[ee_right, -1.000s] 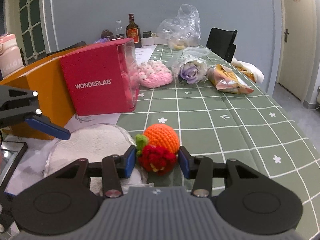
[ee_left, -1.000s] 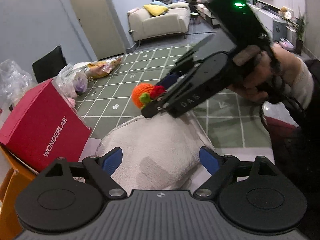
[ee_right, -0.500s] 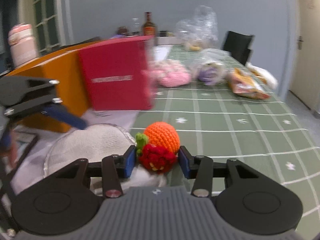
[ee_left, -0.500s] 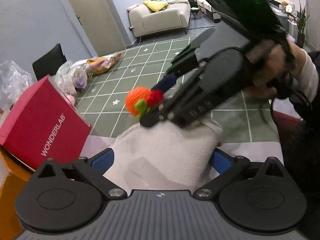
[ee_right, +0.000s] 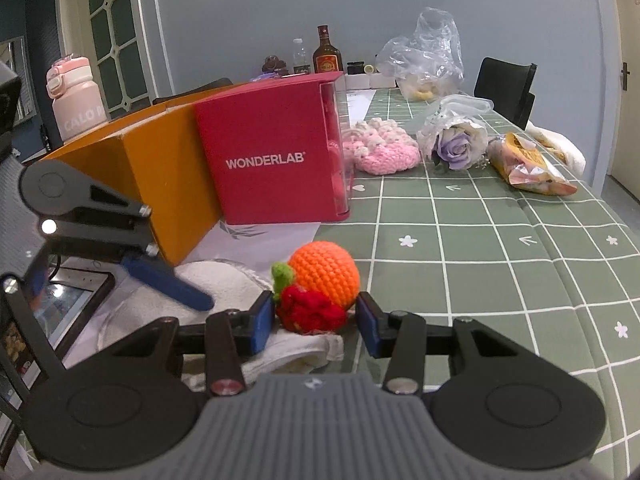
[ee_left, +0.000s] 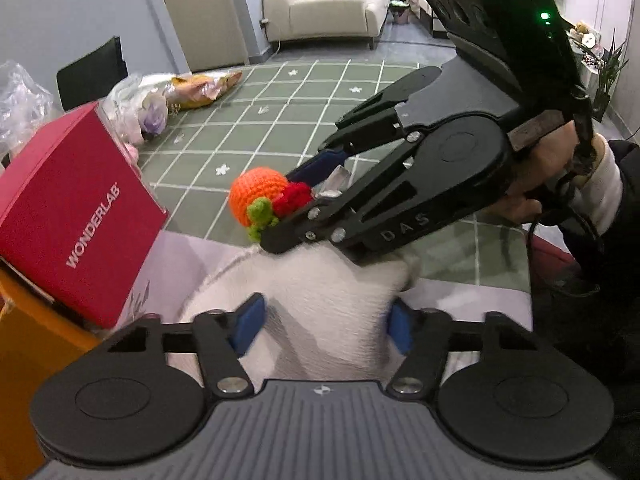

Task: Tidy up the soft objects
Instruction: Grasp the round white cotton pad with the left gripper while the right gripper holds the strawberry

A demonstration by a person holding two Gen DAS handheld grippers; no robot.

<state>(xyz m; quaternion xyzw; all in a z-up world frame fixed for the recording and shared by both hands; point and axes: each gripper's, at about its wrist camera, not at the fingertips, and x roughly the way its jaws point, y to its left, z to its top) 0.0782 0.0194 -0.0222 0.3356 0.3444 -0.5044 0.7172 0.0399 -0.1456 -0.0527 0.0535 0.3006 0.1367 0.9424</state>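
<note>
My right gripper (ee_right: 316,322) is shut on a crocheted fruit (ee_right: 324,270), an orange ball with a red cluster and a green leaf. It holds the fruit just above a white fluffy cloth (ee_right: 224,276). From the left wrist view, that same right gripper (ee_left: 292,200) reaches in from the right, carried by a hand (ee_left: 536,168). The fruit (ee_left: 256,192) sits at its tip. My left gripper (ee_left: 324,324) points down at the white fluffy cloth (ee_left: 320,288). Its jaws are closing and its blue pads (ee_left: 248,320) squeeze the bunched cloth from both sides. One left finger (ee_right: 168,284) also shows in the right wrist view.
A red WONDERLAB box (ee_right: 272,160) leans on an orange box (ee_right: 152,160) at the left. Farther back on the green checked tablecloth (ee_right: 480,248) lie a pink crochet piece (ee_right: 384,152), a wrapped purple flower (ee_right: 456,148) and a snack bag (ee_right: 528,164). A tablet (ee_right: 68,304) lies at the left edge.
The left jaws have closed in on the white cloth, which now bunches up narrower between the pads. The right gripper still holds the fruit over it, little moved.
</note>
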